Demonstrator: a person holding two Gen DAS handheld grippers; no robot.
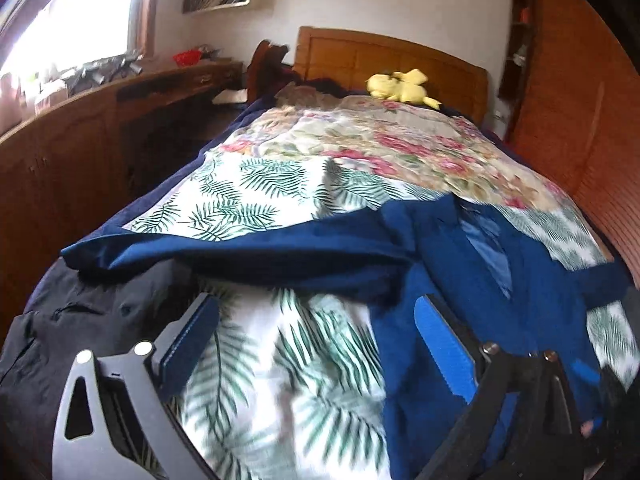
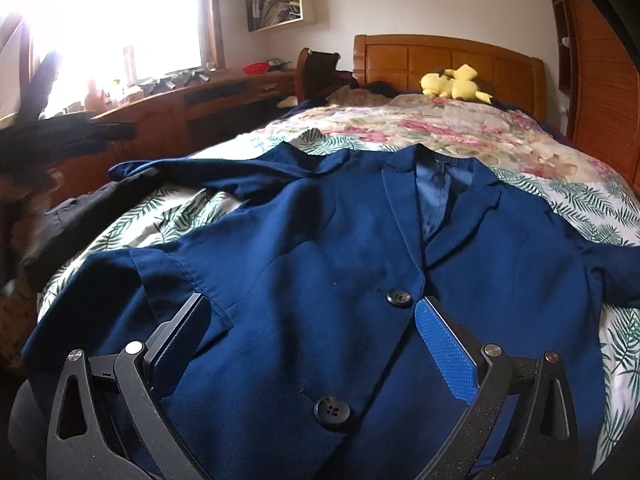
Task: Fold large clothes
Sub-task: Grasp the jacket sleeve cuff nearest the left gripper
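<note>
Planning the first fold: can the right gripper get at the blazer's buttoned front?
Probably yes: the right gripper is open directly over the blue blazer, which lies flat on the bed with nothing covering its front.

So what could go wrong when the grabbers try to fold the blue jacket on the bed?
1. The blue jacket has big buttons; a jaw closing on one might slip.
2. The black garment lies right by the jacket's sleeve, so the open left gripper could pinch the wrong cloth.
3. The leaf-print sheet underneath might get grabbed along with the jacket.
</note>
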